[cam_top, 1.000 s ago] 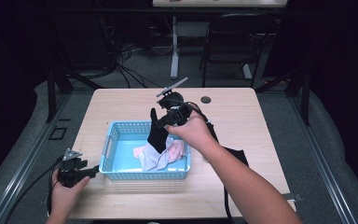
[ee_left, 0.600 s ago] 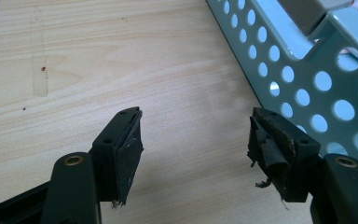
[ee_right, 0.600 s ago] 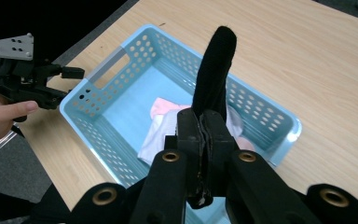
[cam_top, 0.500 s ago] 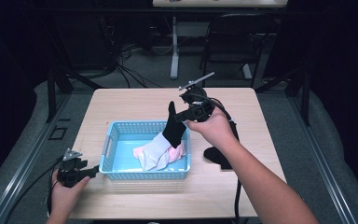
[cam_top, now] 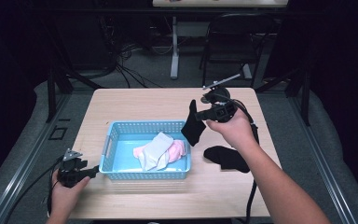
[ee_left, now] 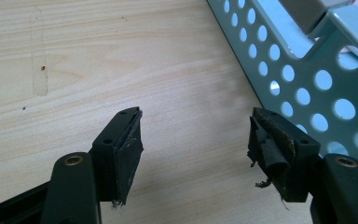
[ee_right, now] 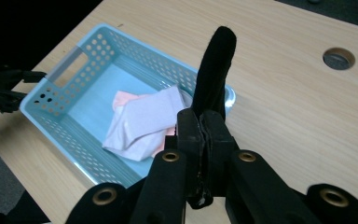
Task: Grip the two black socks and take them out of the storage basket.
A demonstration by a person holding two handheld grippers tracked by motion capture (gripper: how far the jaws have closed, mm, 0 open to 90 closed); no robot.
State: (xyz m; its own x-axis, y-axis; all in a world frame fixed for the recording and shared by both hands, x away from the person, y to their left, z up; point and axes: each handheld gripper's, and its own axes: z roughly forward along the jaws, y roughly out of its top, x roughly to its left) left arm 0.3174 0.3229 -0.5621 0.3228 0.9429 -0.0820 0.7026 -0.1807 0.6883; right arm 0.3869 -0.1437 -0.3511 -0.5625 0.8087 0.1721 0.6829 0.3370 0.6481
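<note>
Room, high view: dark surroundings, cables on the floor, a black chair point(cam_top: 235, 44) behind a pale wooden table point(cam_top: 135, 105).
Basket, high view: blue perforated basket point(cam_top: 145, 173) on the near left part of the table, with a grey sock point(cam_top: 157, 150) lying over a pink sock point(cam_top: 179, 148) inside.
Right gripper, high view: right gripper point(cam_top: 200, 114) raised above the table just past the basket's right end, a black sock point(cam_top: 193, 126) hanging from it.
Second black sock, high view: second black sock point(cam_top: 226, 157) lies flat on the table, right of the basket, under the right forearm.
Left gripper, high view: left gripper point(cam_top: 92, 171) low at the near left table edge, its tip just beside the basket's left wall.
Left gripper view: jaws stand wide apart with bare table between them; the basket's holed wall is just beside the right jaw, whose pad is frayed.
Right gripper view: jaws pressed together on the black sock, which stands up from them; beyond it, the basket with the grey and pink socks, and a round hole point(ee_right: 338, 58) in the table top.
</note>
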